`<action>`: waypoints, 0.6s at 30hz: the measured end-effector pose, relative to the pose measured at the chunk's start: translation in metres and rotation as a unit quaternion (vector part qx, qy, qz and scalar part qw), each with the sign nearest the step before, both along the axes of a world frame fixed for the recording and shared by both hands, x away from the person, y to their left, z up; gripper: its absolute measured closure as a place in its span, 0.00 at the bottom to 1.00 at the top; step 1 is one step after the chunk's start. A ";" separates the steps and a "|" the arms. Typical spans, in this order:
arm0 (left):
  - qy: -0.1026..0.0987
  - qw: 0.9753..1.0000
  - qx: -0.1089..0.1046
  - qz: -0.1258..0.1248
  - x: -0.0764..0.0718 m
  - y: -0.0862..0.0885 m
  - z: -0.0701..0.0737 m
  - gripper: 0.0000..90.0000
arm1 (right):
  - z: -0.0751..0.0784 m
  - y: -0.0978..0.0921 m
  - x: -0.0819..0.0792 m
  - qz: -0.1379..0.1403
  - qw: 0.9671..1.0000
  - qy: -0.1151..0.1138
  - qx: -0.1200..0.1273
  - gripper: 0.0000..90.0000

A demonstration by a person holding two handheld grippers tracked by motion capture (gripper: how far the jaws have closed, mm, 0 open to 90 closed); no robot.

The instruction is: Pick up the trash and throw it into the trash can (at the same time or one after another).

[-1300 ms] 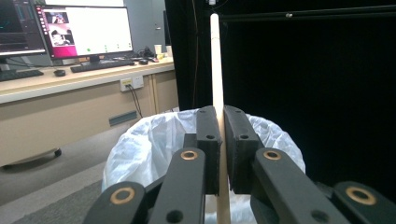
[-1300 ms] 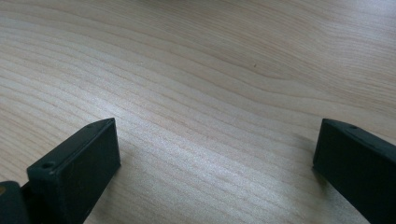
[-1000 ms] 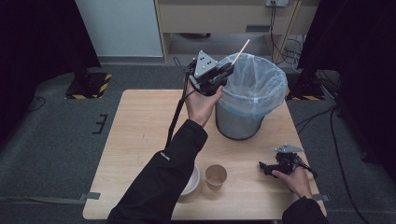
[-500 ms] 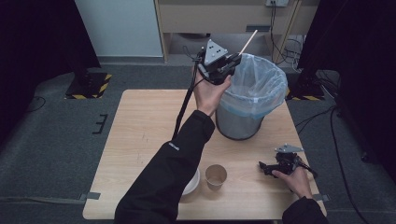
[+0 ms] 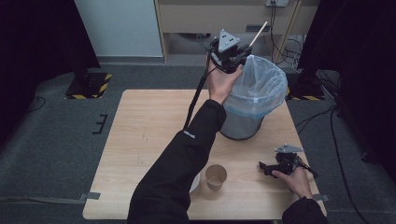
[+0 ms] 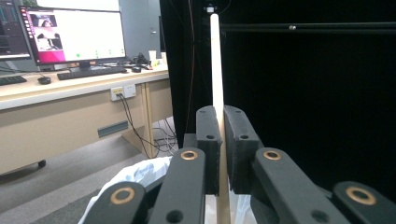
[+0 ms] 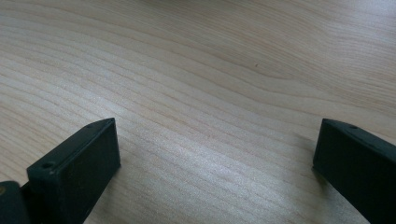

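Note:
My left gripper [image 5: 236, 50] is raised high above the table's far side, at the near-left rim of a grey bin [image 5: 252, 100] lined with a pale blue bag. It is shut on a thin wooden stick [image 5: 258, 33] that points up and to the right over the bin. In the left gripper view the stick [image 6: 216, 74] rises straight up from between the closed jaws of the left gripper [image 6: 220, 140]. My right gripper [image 5: 264, 168] rests on the table near the front right corner. Its jaws stand wide apart over bare wood in the right gripper view, with nothing between them [image 7: 215, 154].
A brown paper cup [image 5: 216, 177] stands near the table's front edge, beside a white bowl [image 5: 194, 182] partly hidden by the left sleeve. The wooden table [image 5: 149, 135] has bare room on its left half. A desk with monitors [image 6: 70, 32] stands beyond.
My left gripper has lifted the stick higher and a little farther back, up by the bin's rim. The right gripper has stayed in place on the table.

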State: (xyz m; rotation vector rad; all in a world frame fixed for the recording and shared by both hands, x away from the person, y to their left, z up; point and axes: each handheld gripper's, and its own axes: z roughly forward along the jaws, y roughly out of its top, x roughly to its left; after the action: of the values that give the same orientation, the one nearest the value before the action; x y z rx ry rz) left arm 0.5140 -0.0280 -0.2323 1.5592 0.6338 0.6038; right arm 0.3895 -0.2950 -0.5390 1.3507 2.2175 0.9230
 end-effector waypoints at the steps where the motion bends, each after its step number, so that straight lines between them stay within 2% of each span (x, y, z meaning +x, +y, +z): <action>1: 0.000 1.000 0.000 0.000 0.000 0.000 0.000 0.95 | 0.000 0.000 0.000 0.000 1.000 0.000 0.000 0.01; 2: -0.002 1.000 0.007 -0.002 0.004 -0.005 0.001 0.95 | 0.000 0.000 0.000 0.000 1.000 0.000 0.000 0.01; 5: -0.003 1.000 0.009 -0.005 0.007 -0.010 0.001 0.95 | 0.000 0.000 0.000 0.000 1.000 0.000 0.000 0.01; 6: -0.003 1.000 0.020 -0.005 0.011 -0.014 0.000 0.95 | 0.000 0.000 0.000 0.000 1.000 0.000 0.000 0.01; 8: -0.004 1.000 0.025 -0.003 0.013 -0.017 0.000 0.95 | 0.000 0.000 0.000 0.000 1.000 0.000 0.000 0.01; 14: 0.008 1.000 0.025 0.000 0.022 -0.023 -0.005 0.94 | 0.000 0.000 0.000 0.000 1.000 0.000 0.000 0.01; 18: 0.018 1.000 0.023 0.000 0.024 -0.020 -0.006 0.83 | 0.000 0.000 0.000 0.000 1.000 0.000 0.000 0.01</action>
State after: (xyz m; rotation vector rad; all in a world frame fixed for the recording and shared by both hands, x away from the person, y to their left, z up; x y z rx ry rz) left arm 0.5385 -0.0480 -0.2382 1.6163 0.6510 0.5963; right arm 0.3895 -0.2951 -0.5390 1.3514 2.2176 0.9235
